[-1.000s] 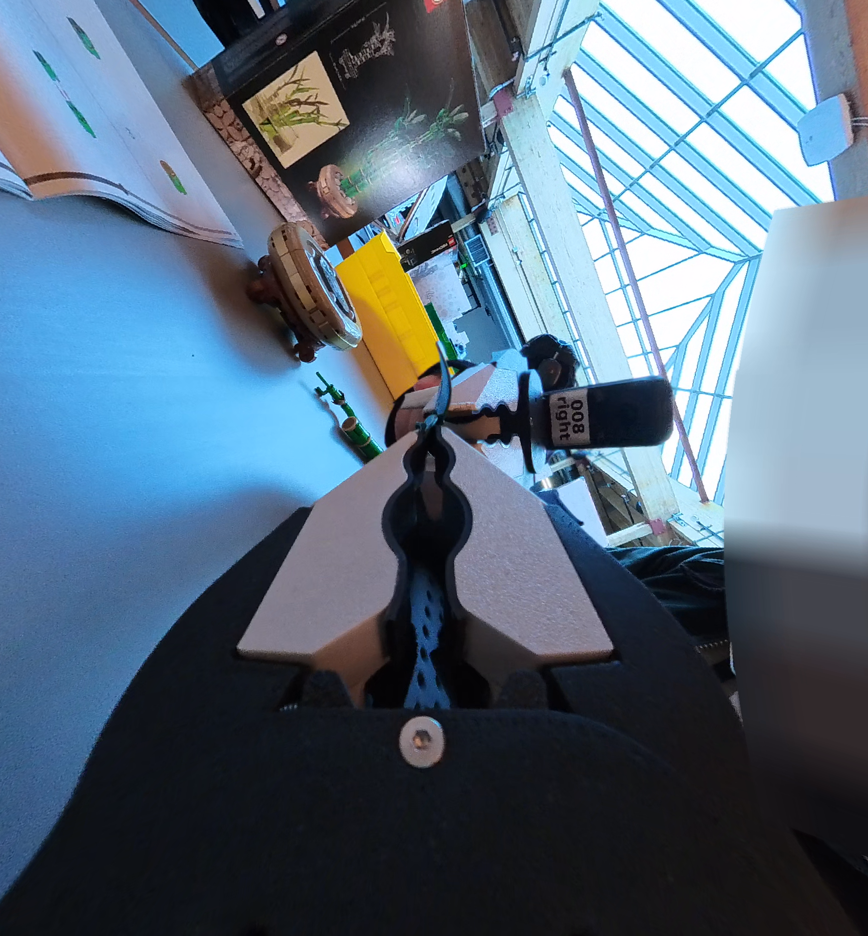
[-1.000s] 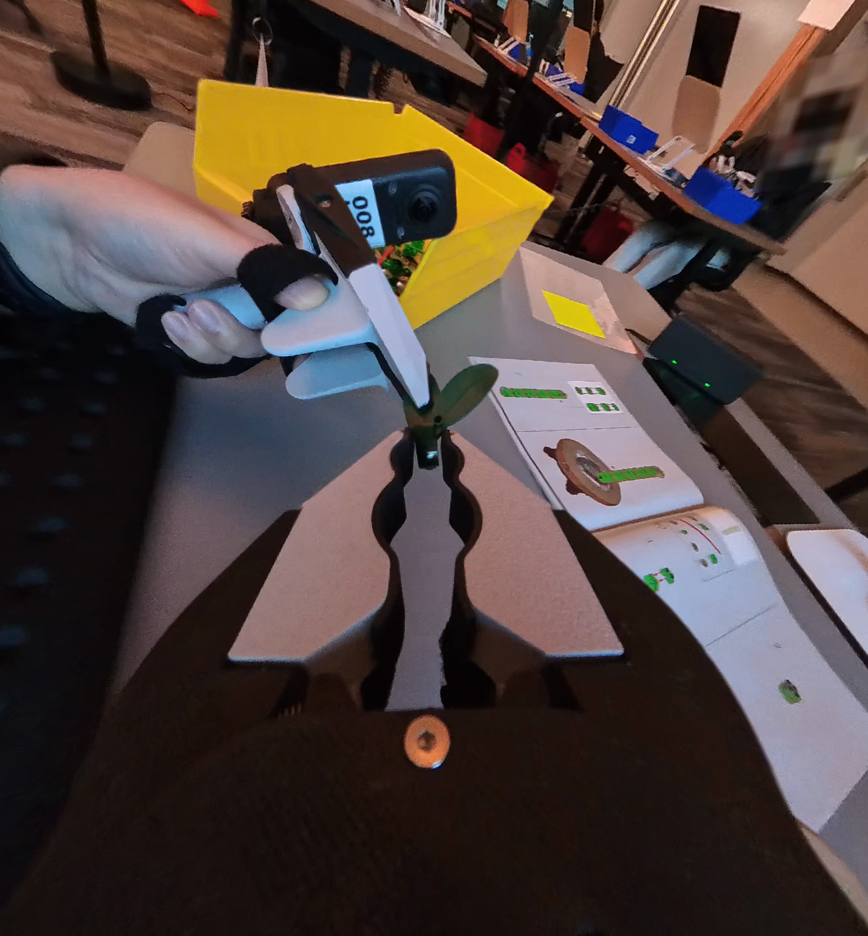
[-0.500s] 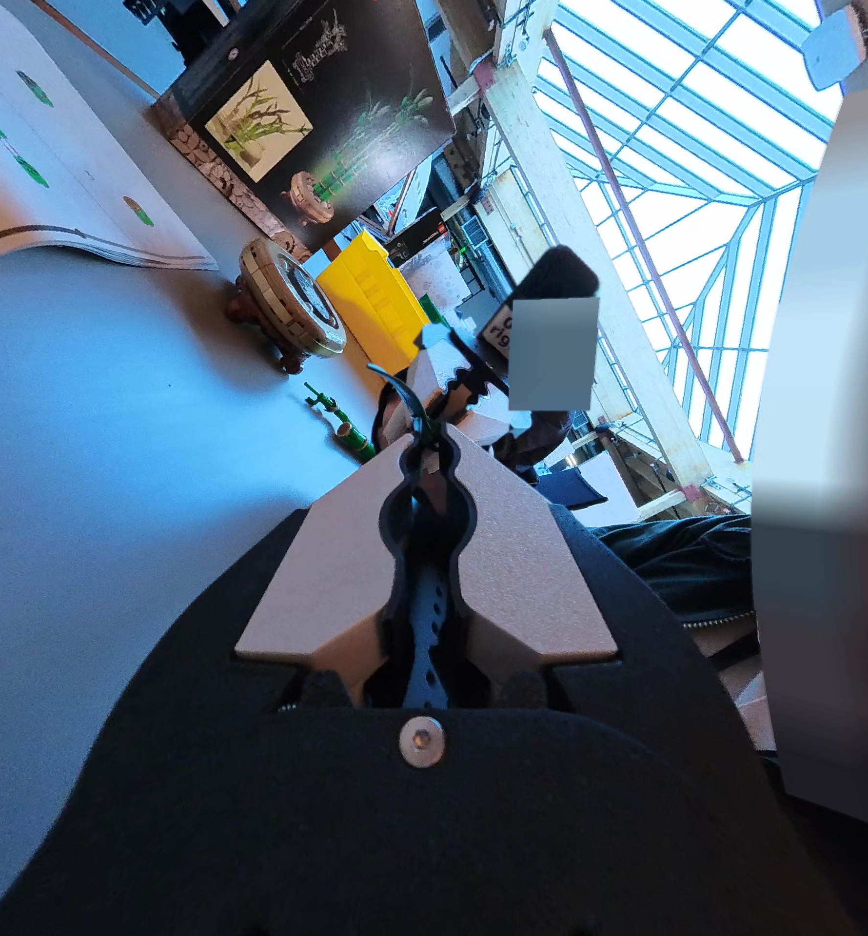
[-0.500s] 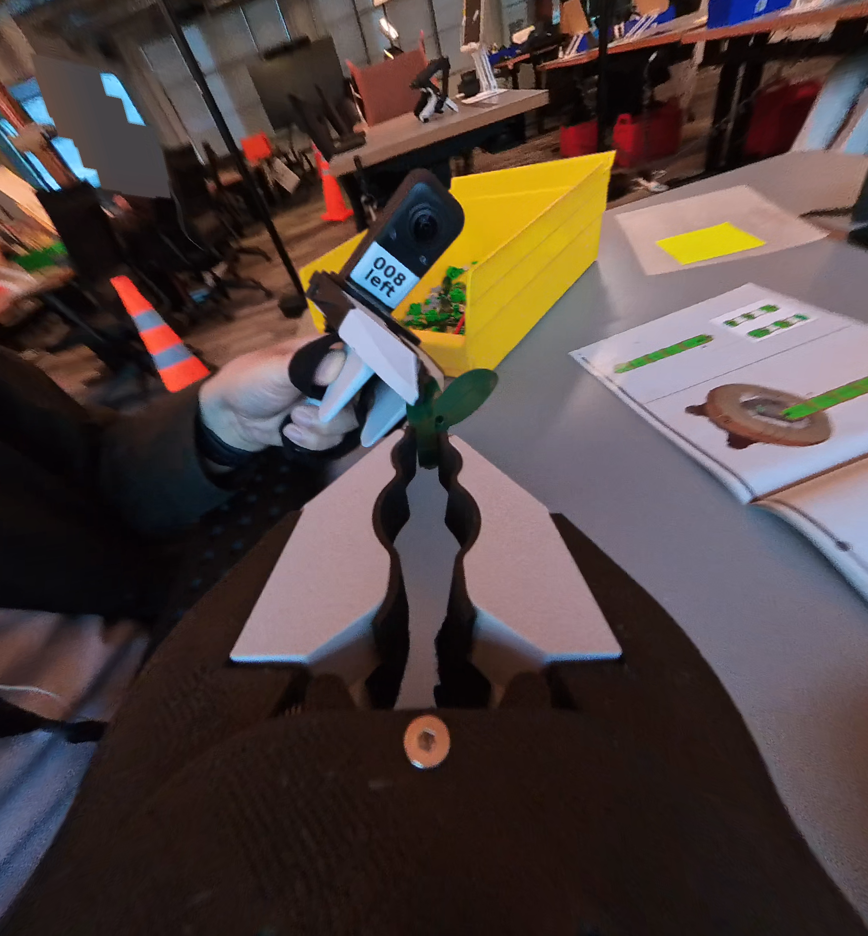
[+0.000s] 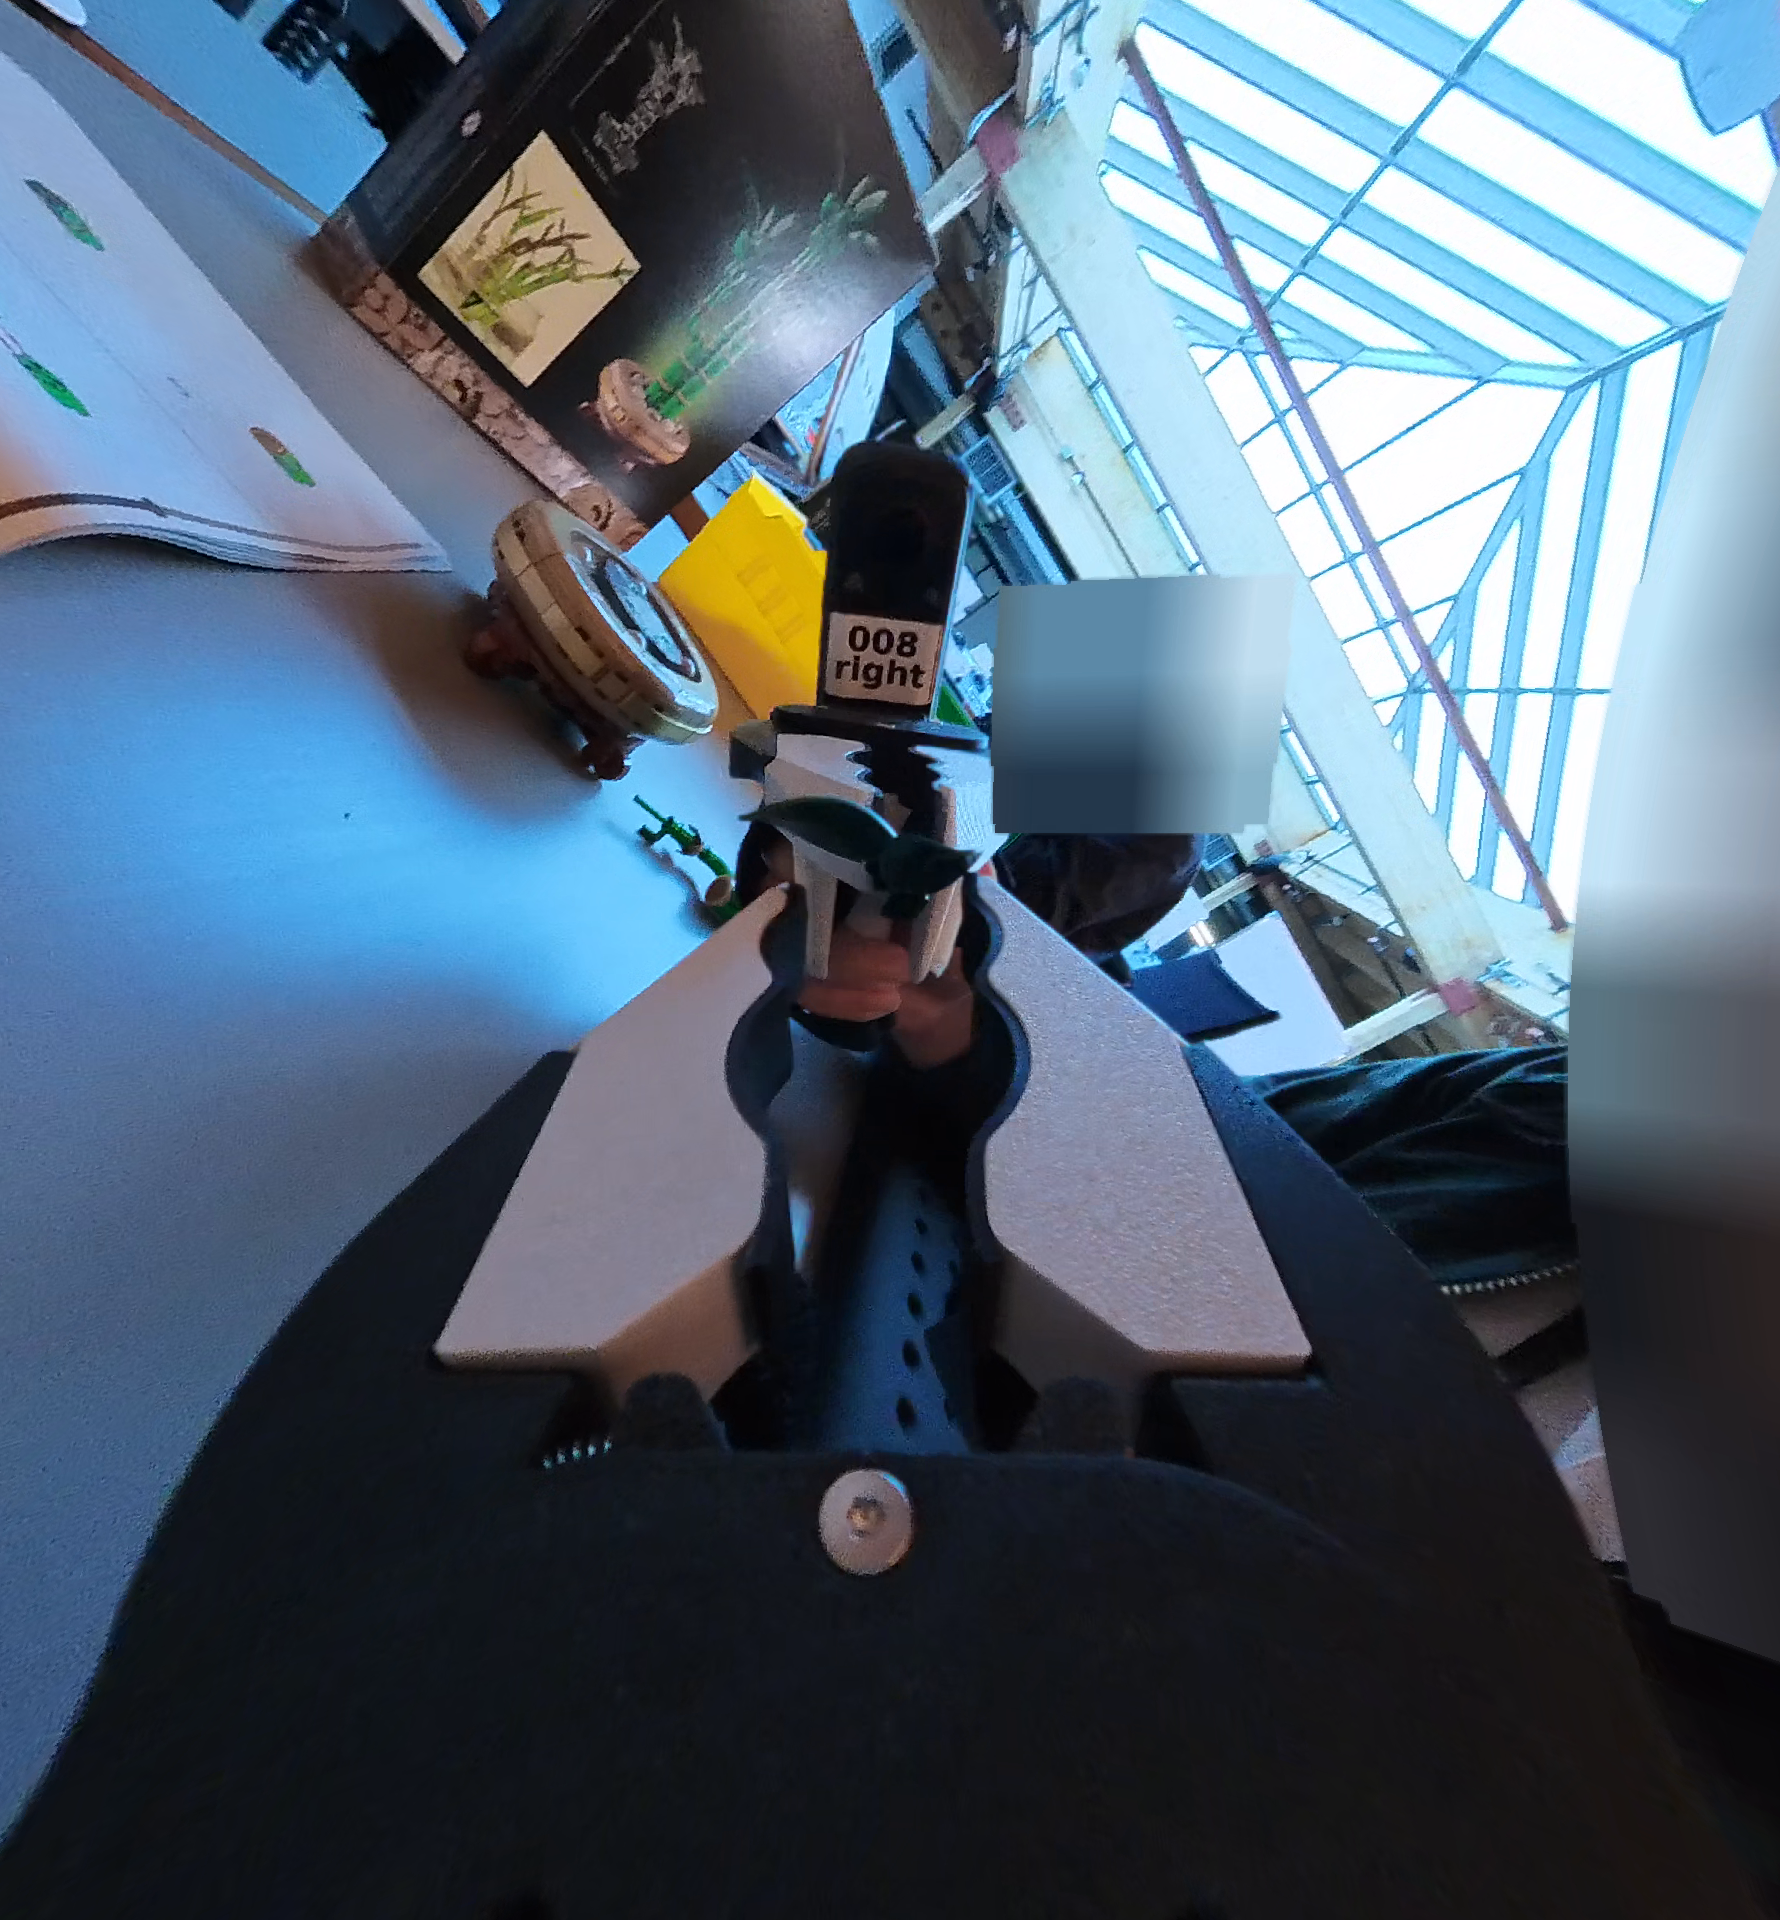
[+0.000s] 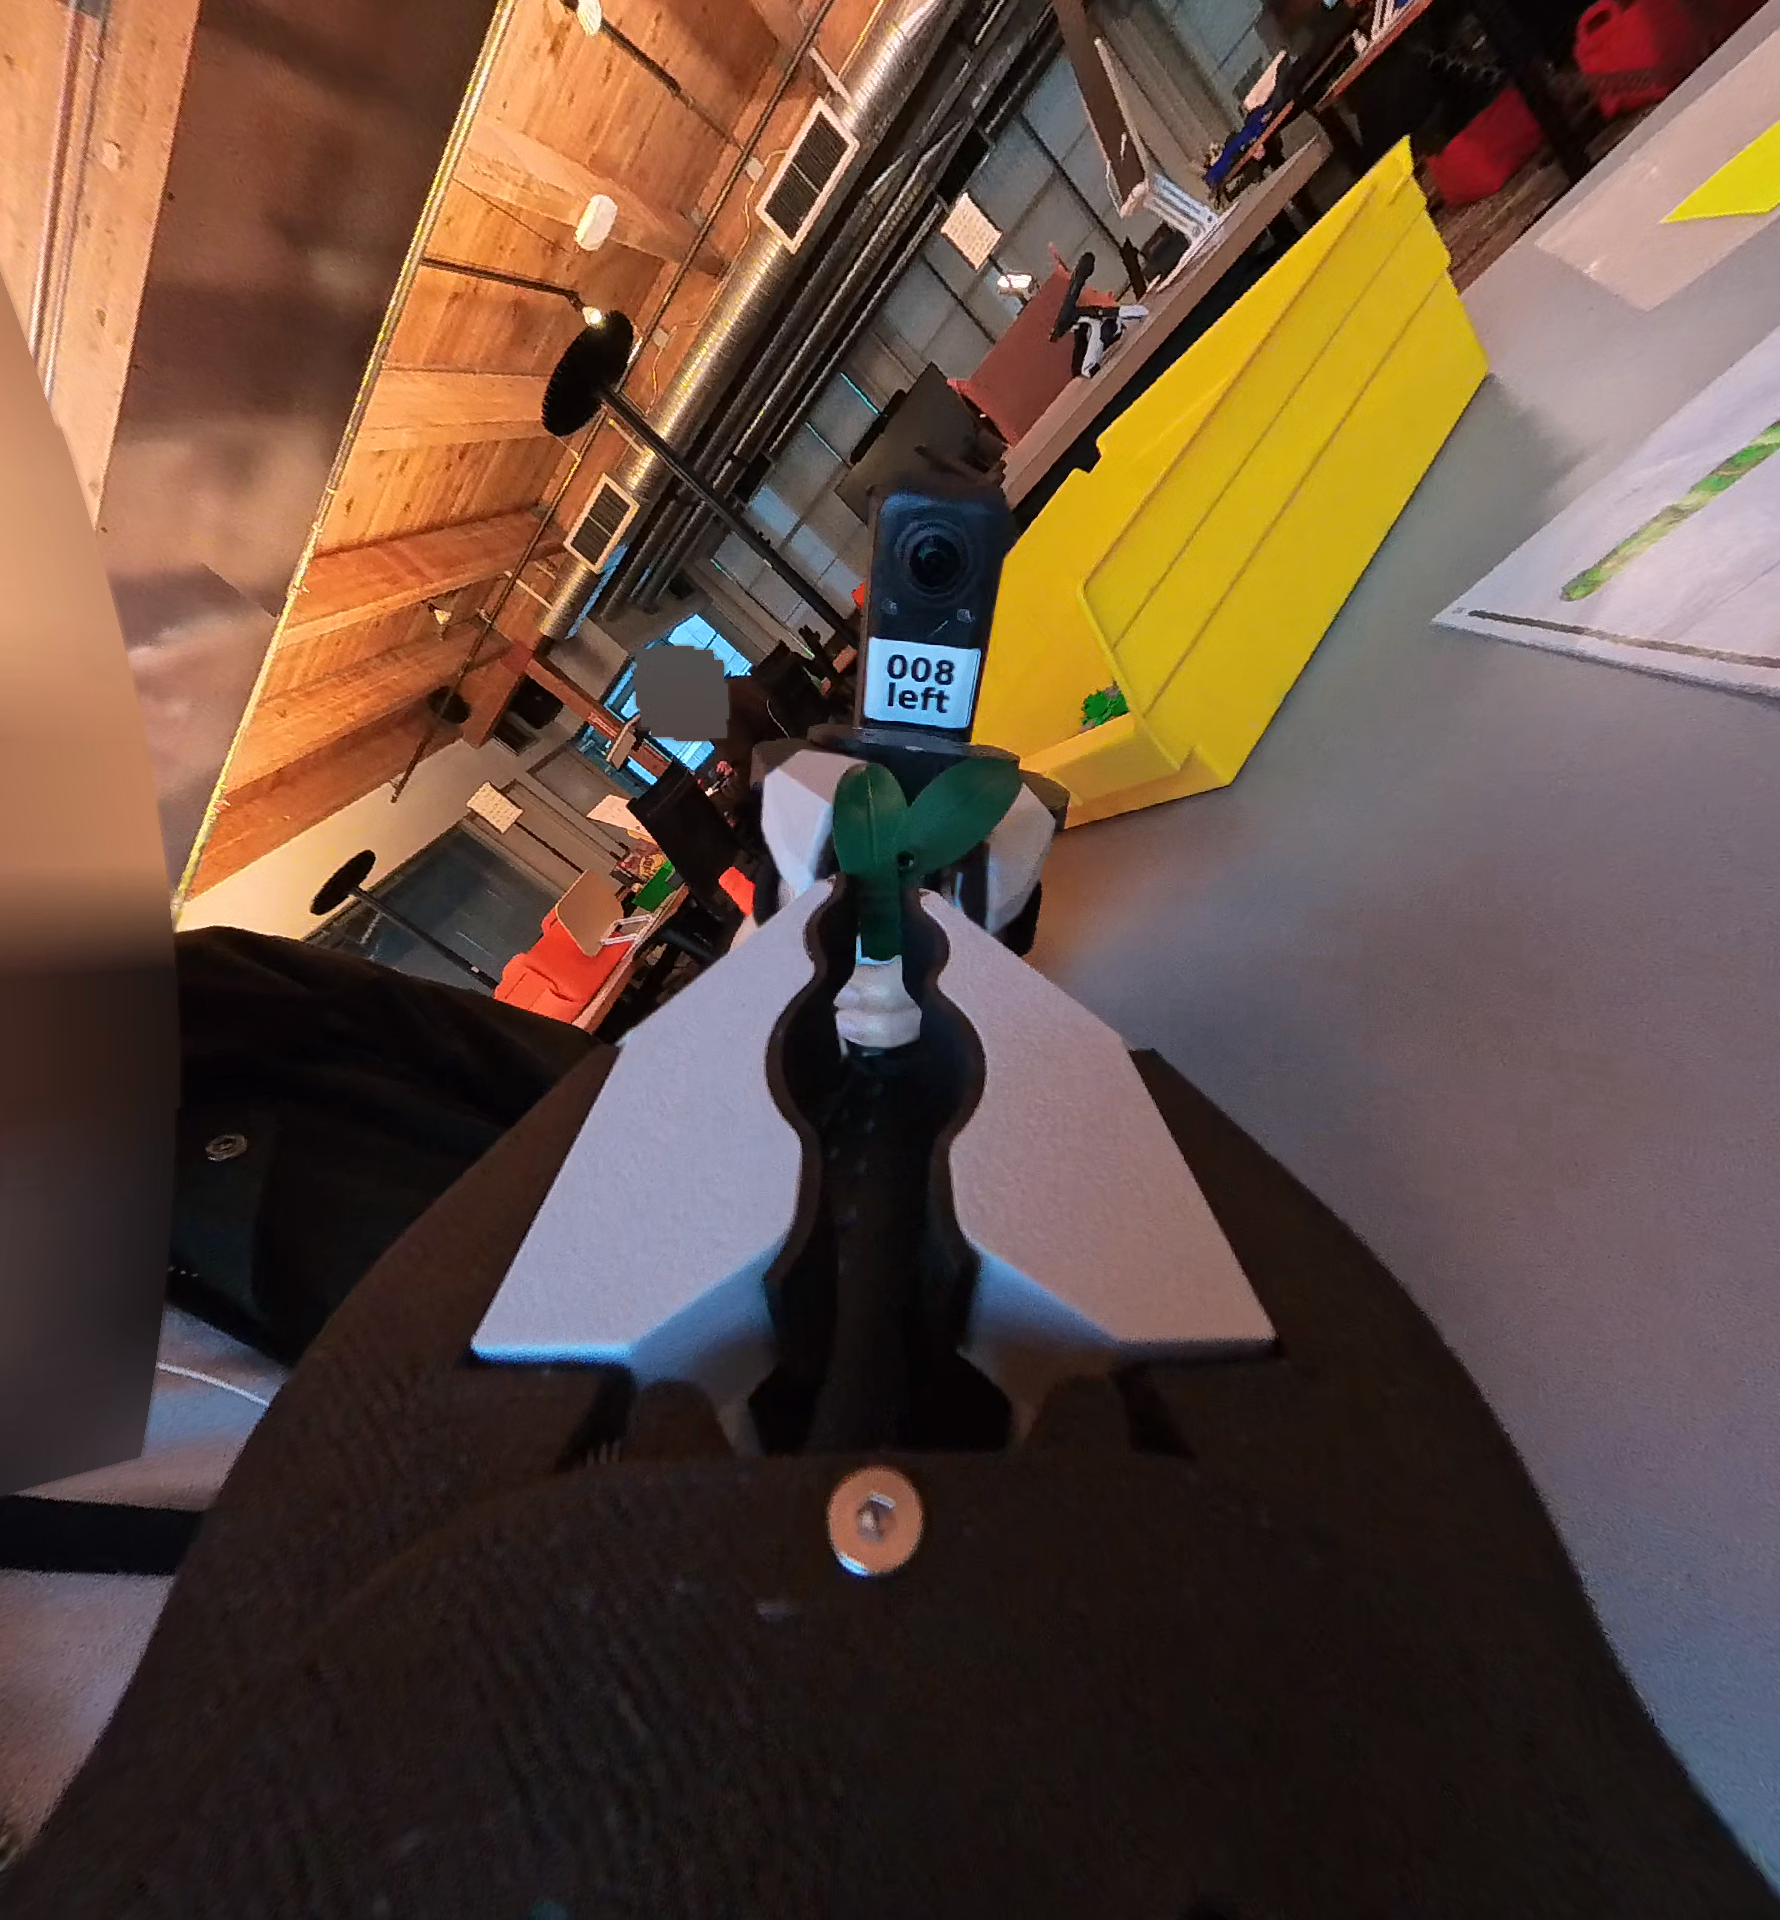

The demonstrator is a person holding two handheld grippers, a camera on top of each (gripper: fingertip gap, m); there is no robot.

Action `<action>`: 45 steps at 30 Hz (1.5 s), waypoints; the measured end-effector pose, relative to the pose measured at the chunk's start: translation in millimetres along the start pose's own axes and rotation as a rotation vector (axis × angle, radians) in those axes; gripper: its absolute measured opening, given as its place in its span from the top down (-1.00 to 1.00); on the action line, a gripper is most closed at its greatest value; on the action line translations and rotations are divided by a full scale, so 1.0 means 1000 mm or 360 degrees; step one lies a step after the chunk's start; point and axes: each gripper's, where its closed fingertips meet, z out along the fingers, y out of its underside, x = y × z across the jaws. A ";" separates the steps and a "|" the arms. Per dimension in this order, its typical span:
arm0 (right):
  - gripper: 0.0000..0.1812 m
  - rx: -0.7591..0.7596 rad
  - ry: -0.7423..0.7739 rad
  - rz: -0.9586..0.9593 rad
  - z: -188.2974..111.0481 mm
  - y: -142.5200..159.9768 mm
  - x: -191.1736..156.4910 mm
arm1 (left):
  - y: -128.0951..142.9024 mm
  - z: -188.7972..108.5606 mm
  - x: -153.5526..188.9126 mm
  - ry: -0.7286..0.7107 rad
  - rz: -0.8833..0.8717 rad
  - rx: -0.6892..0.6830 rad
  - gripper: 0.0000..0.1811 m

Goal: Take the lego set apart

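Observation:
My right gripper (image 6: 881, 896) is shut on the stem of a small dark green lego leaf piece (image 6: 917, 821) and holds it in the air above the grey table (image 6: 1488, 1039). My left gripper (image 5: 873, 902) faces it tip to tip. Its jaws stand apart on either side of the leaves (image 5: 834, 826) and grip nothing. A round tan and brown lego pot base (image 5: 595, 644) lies on its side on the table. Green bamboo stalk pieces (image 5: 694, 857) lie next to it.
A yellow bin (image 6: 1250, 540) with green pieces inside stands at the table's edge; it also shows in the left wrist view (image 5: 751, 613). The dark set box (image 5: 637, 249) and an open instruction booklet (image 5: 138, 416) lie behind the pot base.
My left gripper has opened and let go of the leaf piece, which stays in my right gripper. Both grippers have turned to face each other head on.

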 end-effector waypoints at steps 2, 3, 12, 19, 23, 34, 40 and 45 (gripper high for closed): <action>0.93 0.0021 -0.0021 0.0045 0.000 -0.001 0.001 | 0.002 0.001 -0.001 -0.0013 -0.0001 -0.0020 0.72; 0.92 0.0036 -0.0036 0.0067 0.000 -0.002 0.000 | 0.004 0.002 -0.001 -0.0006 -0.0007 -0.0028 0.74; 0.92 0.0085 -0.0076 0.0129 0.002 -0.004 0.000 | 0.000 0.002 0.002 0.0020 0.0020 0.0013 0.81; 0.92 0.0151 -0.0008 0.0090 0.005 -0.006 0.005 | -0.001 0.000 0.000 -0.0077 0.0143 -0.0001 0.93; 0.93 0.0203 -0.0040 0.0134 0.006 -0.008 0.001 | -0.002 0.000 0.004 -0.0123 0.0285 0.0002 0.94; 0.93 0.0291 -0.0398 0.0509 0.005 -0.011 -0.015 | -0.003 -0.002 0.021 0.0138 0.0135 0.0028 0.94; 0.93 0.0314 -0.0427 0.0512 0.004 -0.013 -0.017 | -0.004 -0.003 0.023 0.0194 0.0079 0.0042 1.00; 0.93 0.0306 -0.0213 0.0271 0.002 -0.014 -0.009 | -0.009 -0.003 0.014 0.0048 0.0194 0.0090 0.90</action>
